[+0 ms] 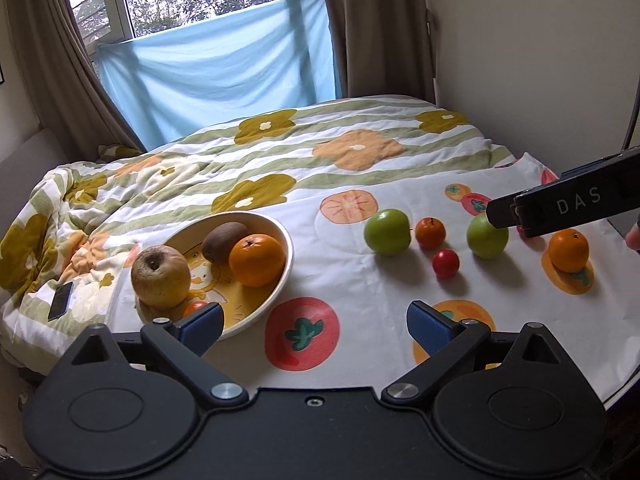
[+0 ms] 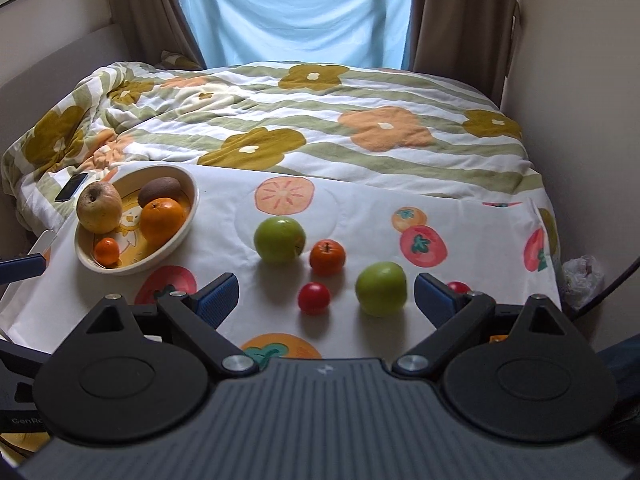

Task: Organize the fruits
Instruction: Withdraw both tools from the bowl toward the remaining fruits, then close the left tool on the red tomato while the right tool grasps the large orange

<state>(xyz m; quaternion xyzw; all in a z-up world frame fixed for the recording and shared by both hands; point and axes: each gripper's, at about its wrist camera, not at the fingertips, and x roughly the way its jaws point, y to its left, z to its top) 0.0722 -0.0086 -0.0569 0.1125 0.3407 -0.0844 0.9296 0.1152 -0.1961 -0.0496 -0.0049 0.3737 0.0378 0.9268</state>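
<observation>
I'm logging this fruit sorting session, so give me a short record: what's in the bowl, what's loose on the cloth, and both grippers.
bowl: cream, on the cloth's left side
in bowl: brownish apple, kiwi, large orange, small orange
loose on cloth: far green apple, near green apple, orange-red fruit, small red fruit, another orange
left gripper: open, empty
right gripper: open, empty

a: the green apples [image 2: 279,239] look smooth and glossy, the bowl [image 2: 190,216] a glazed ceramic.

b: the tablecloth [image 2: 224,240] is matt printed cloth, the quilt [image 2: 320,128] soft and puckered; the brownish apple [image 1: 161,277] is dull, wrinkled.
</observation>
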